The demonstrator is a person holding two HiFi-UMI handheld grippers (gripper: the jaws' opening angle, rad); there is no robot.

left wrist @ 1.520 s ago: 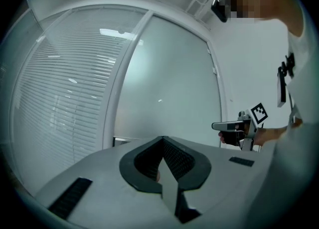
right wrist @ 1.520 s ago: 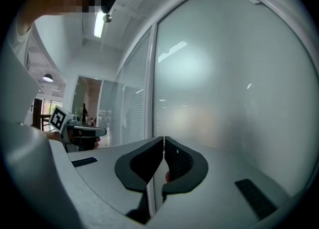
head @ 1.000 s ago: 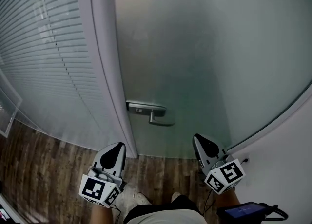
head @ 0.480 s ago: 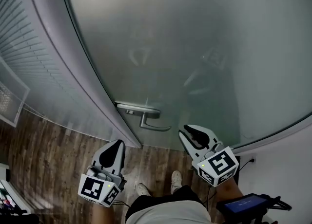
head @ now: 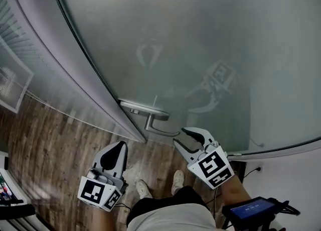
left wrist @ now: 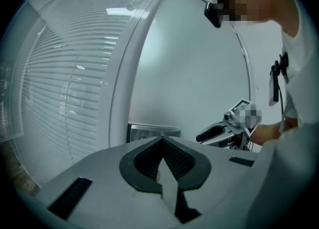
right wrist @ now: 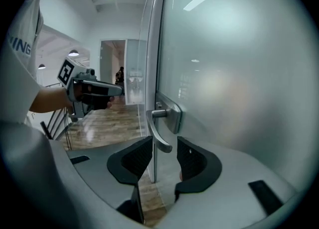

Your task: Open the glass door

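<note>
Nearing door handle [head: 160,132], right gripper [head: 179,135] has just spread its jaws.

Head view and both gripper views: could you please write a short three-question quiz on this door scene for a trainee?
1. Multiple choice: what shows in the gap between the jaws of the right gripper? A) a key B) the tip of the door handle C) a cable
2. True or false: the jaws of the left gripper stand wide apart.
3. Short answer: is the right gripper gripping anything?
Key: 1 B. 2 False; they are together. 3 No; its jaws are open, have just been opening, and the pads do not press on the door handle.
</note>
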